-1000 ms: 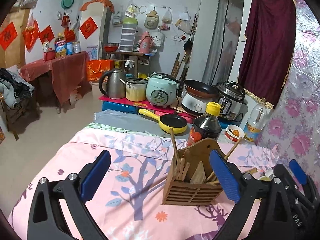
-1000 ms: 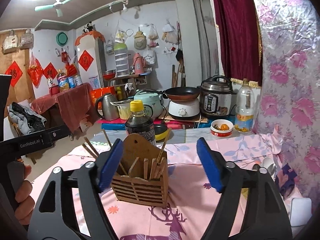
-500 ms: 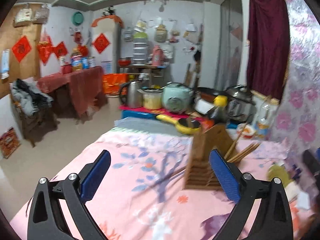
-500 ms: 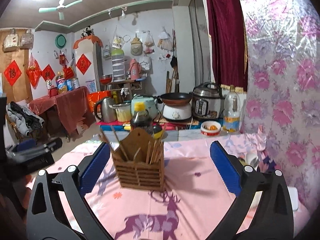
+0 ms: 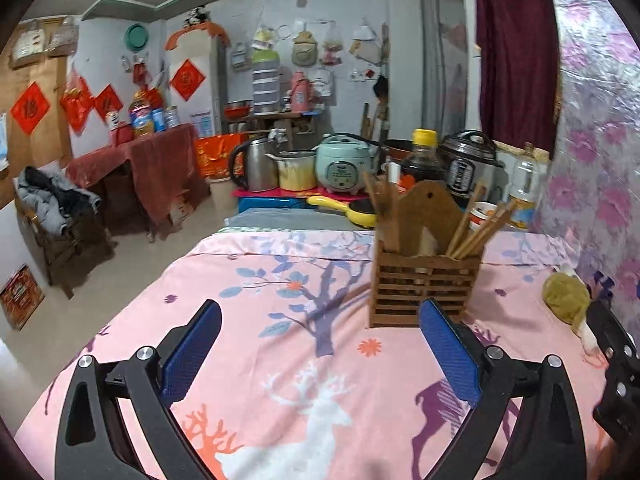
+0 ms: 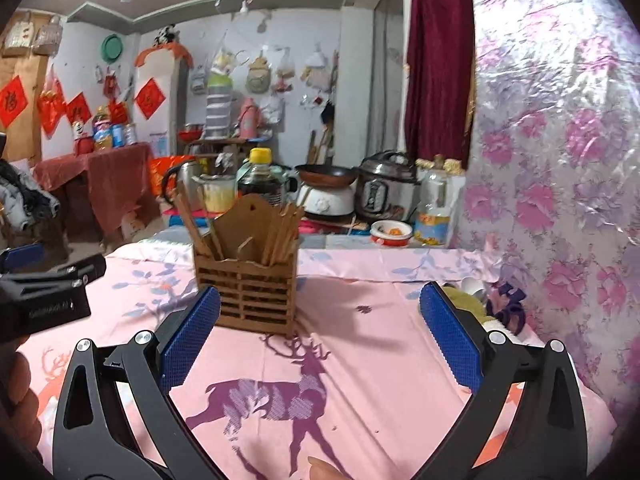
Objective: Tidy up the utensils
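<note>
Right wrist view: both grippers, left gripper (image 5: 320,354) and right gripper (image 6: 320,344), gape empty; treat chopsticks (image 6: 282,230) as light, stiff, slippery; pinch mid-shaft above the holder (image 6: 246,292).

Cloth: pink tablecloth (image 6: 360,360) with deer print (purple and white)
Behind: soy sauce bottle (image 6: 260,176), pressure cooker (image 6: 384,188), yellow pan (image 5: 348,208)
Wall: maroon curtain (image 6: 438,60)

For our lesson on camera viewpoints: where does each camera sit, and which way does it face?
Left wrist: on the left gripper, facing the utensil holder; its open fingers show.
Right wrist: on the right gripper, facing the holder from its right; open fingers, left gripper and hand show.
Shared: holder, pink tablecloth, yellow-capped bottle.
</note>
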Motion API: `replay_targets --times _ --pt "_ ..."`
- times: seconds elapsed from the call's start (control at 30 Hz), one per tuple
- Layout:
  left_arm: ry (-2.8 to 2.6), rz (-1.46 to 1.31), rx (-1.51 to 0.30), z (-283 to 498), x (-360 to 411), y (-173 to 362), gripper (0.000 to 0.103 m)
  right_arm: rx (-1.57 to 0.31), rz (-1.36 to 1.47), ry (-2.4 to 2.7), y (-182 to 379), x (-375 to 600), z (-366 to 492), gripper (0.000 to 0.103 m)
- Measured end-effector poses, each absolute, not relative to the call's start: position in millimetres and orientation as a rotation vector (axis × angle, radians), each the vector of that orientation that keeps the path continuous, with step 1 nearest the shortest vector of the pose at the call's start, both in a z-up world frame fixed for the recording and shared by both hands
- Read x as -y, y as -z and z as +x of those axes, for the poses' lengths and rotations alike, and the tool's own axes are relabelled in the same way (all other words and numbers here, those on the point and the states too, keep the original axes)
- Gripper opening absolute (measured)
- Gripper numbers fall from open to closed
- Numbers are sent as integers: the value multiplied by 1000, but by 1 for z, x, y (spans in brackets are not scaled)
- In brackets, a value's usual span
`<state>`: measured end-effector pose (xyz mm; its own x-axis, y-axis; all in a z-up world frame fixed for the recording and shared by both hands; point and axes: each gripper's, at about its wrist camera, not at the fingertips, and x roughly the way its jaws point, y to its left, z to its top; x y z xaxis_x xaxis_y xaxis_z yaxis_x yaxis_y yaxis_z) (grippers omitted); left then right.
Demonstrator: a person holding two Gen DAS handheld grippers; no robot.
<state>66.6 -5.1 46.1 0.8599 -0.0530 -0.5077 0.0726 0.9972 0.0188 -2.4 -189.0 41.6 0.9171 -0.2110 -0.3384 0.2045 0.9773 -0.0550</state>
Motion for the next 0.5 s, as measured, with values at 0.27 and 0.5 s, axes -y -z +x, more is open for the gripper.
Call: replay_targets --times 0.27,0.5 --pt "79 68 -517 65 14 -41 97 -357 20 220 -38 200 -3 97" --pt "83 48 -529 66 11 -41 97 -359 11 218 -37 199 -1 97"
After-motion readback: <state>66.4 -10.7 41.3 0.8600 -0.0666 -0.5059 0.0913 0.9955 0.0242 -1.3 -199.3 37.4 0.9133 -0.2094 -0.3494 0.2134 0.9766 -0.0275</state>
